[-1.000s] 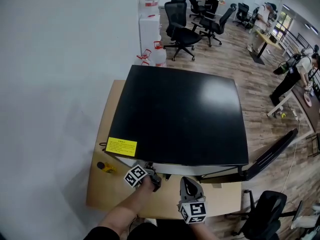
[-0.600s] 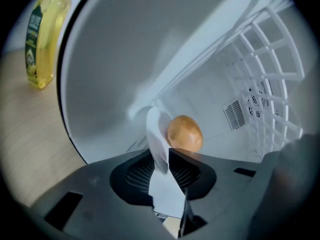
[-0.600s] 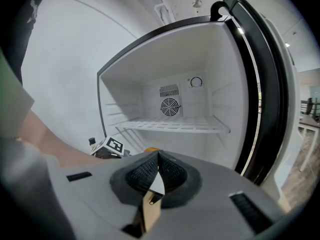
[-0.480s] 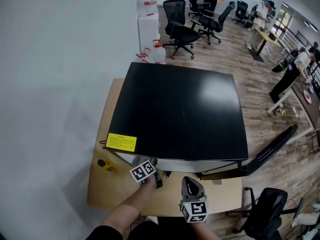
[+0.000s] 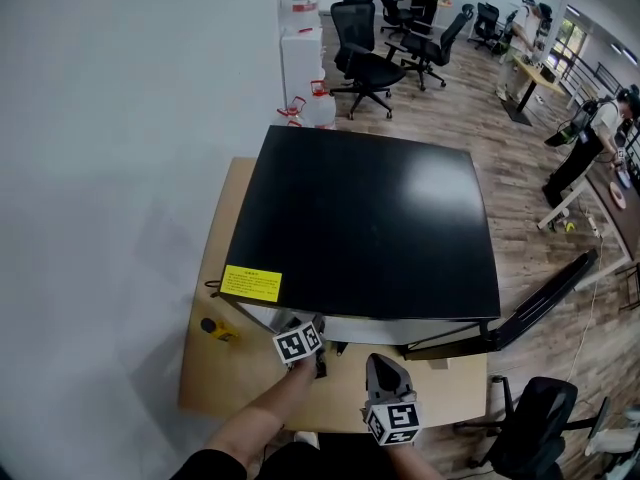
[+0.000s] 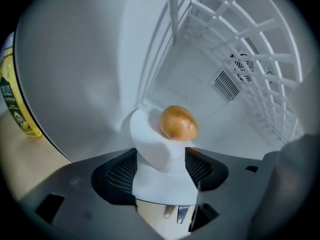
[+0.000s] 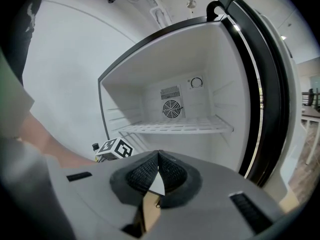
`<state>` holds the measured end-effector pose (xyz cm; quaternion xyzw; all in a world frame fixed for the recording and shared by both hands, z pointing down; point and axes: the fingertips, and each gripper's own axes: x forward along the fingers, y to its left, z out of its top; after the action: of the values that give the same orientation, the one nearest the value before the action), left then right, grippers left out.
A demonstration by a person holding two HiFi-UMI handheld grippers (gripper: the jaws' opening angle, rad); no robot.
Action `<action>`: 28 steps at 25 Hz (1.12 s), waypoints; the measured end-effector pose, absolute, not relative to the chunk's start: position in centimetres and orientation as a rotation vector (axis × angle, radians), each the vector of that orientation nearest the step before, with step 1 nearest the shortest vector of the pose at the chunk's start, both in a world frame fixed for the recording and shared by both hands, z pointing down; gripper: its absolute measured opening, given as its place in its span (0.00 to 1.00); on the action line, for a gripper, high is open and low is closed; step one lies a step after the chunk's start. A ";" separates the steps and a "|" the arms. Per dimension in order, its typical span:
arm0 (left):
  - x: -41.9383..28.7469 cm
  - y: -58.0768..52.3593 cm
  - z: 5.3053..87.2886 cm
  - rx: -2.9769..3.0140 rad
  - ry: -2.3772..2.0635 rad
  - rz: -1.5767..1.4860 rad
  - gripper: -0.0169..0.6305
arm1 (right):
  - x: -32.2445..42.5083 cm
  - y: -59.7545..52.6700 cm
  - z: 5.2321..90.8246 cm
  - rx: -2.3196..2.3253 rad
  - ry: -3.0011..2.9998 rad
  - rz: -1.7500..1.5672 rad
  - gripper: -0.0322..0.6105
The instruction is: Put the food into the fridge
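The left gripper (image 6: pixel 161 165) has its 2 fingers (image 6: pixel 121 172) closed on the near rim of a white plate (image 6: pixel 150 139), with only the thickness of the plate between them. A round, golden-brown piece of food (image 6: pixel 178 122) sits on the far part of that plate. The plate reaches into the open fridge (image 5: pixel 360 228), in the white compartment beside the wire shelf (image 6: pixel 235 39) and in front of the vent grilles on the back wall. Whether the plate rests on the fridge floor cannot be told. The right gripper (image 7: pixel 158 171) hangs just outside the fridge, facing its opening. Its 2 fingers are pressed together with nothing between them. From there the 1 shelf, the round fan and a dial on the back wall show, with the door (image 7: pixel 262 84) swung wide to the right. The head view shows the fridge's black top, which bears a yellow label (image 5: pixel 251 283), standing on a pale wooden tabletop (image 5: pixel 225 378). A yellow bottle (image 5: pixel 212 328) stands on the tabletop, near the fridge's left front corner.
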<state>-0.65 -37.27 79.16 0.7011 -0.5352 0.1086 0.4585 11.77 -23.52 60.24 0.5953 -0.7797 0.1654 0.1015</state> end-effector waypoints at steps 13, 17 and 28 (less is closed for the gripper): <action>-1.0 -36.1 79.1 1.803 -1.323 0.345 0.49 | 12.4 -22.9 60.1 1.782 -2.279 0.464 0.14; -0.9 -35.4 78.2 1.828 -1.306 0.303 0.50 | 12.9 -22.0 59.7 1.799 -2.266 0.454 0.14; -3.3 -29.8 71.1 2.028 -1.272 0.293 0.49 | 11.7 -18.7 56.9 1.825 -2.301 0.420 0.14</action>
<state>-3.27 -29.79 71.10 0.7856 -0.4926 0.1135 0.3567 11.73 -18.74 56.86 0.6130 -0.7725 0.1409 0.0874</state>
